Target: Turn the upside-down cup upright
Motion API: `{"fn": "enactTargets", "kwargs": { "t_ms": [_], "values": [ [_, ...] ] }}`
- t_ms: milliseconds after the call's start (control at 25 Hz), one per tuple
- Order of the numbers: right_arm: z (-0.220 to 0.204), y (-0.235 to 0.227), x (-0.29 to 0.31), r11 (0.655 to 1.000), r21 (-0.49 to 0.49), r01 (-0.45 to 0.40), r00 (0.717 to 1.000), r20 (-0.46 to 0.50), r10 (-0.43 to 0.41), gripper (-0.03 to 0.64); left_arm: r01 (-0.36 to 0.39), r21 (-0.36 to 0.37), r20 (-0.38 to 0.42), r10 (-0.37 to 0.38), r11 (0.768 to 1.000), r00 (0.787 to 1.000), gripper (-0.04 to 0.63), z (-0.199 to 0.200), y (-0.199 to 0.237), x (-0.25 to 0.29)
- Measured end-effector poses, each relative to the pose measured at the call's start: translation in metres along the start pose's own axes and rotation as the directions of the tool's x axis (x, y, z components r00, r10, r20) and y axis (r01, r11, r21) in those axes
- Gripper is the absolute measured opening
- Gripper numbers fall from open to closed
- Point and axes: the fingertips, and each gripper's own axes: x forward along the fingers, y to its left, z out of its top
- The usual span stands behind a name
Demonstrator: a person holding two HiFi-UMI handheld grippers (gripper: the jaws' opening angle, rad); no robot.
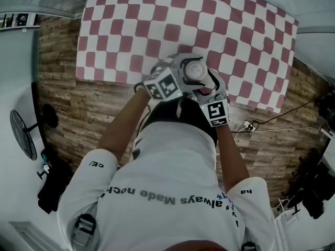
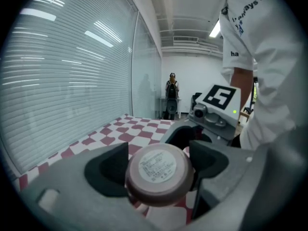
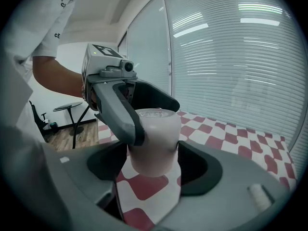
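Since your left gripper (image 2: 159, 153) has its jaws closed on the upper part of the cup (image 3: 154, 138), near the labelled base, that side is held. The cup is at the near edge of the checked cloth (image 1: 157, 25), base upward and not yet turned; whether its rim rests on the cloth I cannot tell. Your right gripper (image 3: 154, 158) stands wide, yet the cup's body fills the gap and both pads seem to press it. I judge the turning is only prepared: next, one gripper should let go so the other can roll the cup over.
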Motion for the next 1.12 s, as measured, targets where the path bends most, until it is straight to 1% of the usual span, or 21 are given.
{"fn": "enactTargets", "kwargs": {
  "t_ms": [520, 760, 1000, 1120],
  "values": [
    [-0.04, -0.004, 0.021, 1.0, 0.014, 0.003, 0.999, -0.055, -0.002, 0.333, -0.005, 0.009, -0.04, 0.006, 1.0, 0.999, 0.396, -0.04, 0.0, 0.024],
    [-0.051, -0.004, 0.027, 1.0, 0.011, -0.007, 0.997, -0.072, 0.007, 0.333, -0.013, 0.007, -0.05, 0.014, 1.0, 0.999, 0.394, -0.052, 0.0, 0.03],
    [-0.061, -0.005, 0.032, 1.0, 0.012, -0.012, 0.996, -0.084, 0.013, 0.333, -0.019, 0.029, -0.07, 0.021, 0.999, 0.997, 0.394, -0.061, -0.001, 0.037],
    [-0.067, -0.002, 0.033, 1.0, 0.011, -0.018, 0.995, -0.096, 0.019, 0.333, -0.019, 0.023, -0.079, 0.021, 1.0, 0.997, 0.393, -0.067, -0.004, 0.039]
  ]
}}
